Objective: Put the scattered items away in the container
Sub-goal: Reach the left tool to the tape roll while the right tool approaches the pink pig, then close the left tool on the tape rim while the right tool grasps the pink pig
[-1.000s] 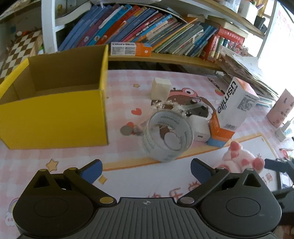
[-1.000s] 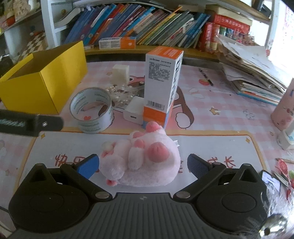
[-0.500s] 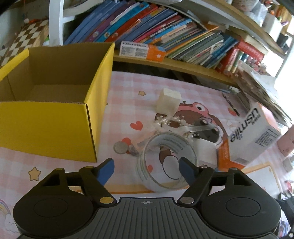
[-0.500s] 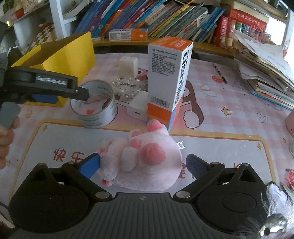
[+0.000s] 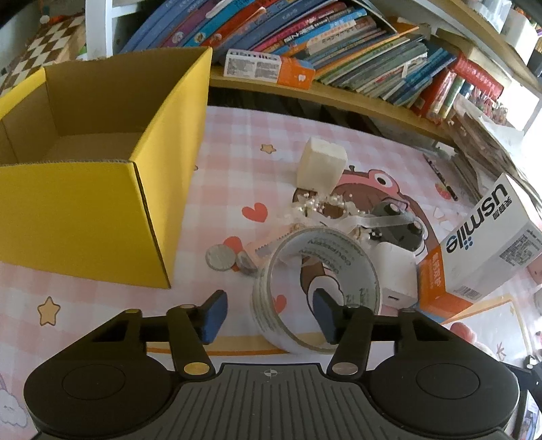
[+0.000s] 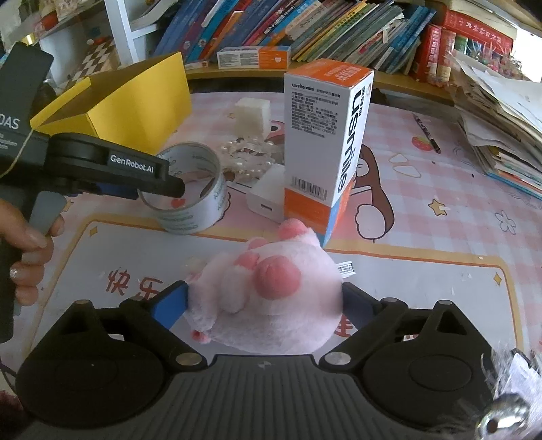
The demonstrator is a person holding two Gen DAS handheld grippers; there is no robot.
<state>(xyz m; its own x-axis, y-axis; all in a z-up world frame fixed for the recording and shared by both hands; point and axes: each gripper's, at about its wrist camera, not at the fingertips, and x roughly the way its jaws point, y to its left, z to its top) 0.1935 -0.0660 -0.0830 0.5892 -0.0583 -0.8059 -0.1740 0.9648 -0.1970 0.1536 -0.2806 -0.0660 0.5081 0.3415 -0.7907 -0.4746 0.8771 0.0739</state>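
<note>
Yellow box (image 5: 101, 189) stands far left on the surface (image 5: 237, 189); left tongs (image 5: 267, 316) spread astride the near wall of the tape roll (image 5: 316, 287); right tongs (image 6: 264, 301) pinching the pink plush paw (image 6: 271, 294) near the usmile carton (image 6: 325, 142).

A pink checked cloth (image 5: 237, 162) with stars, hearts and a cartoon animal covers the table; a white mat (image 6: 423, 291) with an orange border and red characters lies on its near part. Behind runs a wooden shelf (image 5: 355, 98) packed with leaning books (image 5: 305, 34) — blue, red and green spines. A white upright (image 6: 118, 30) divides the shelf at the left, and beyond it sits a checkered board (image 5: 37, 54). At the right a messy pile of papers (image 6: 501, 111) rests on the table's edge. Bright daylight comes in from the upper right — it washes out that corner in both views.
</note>
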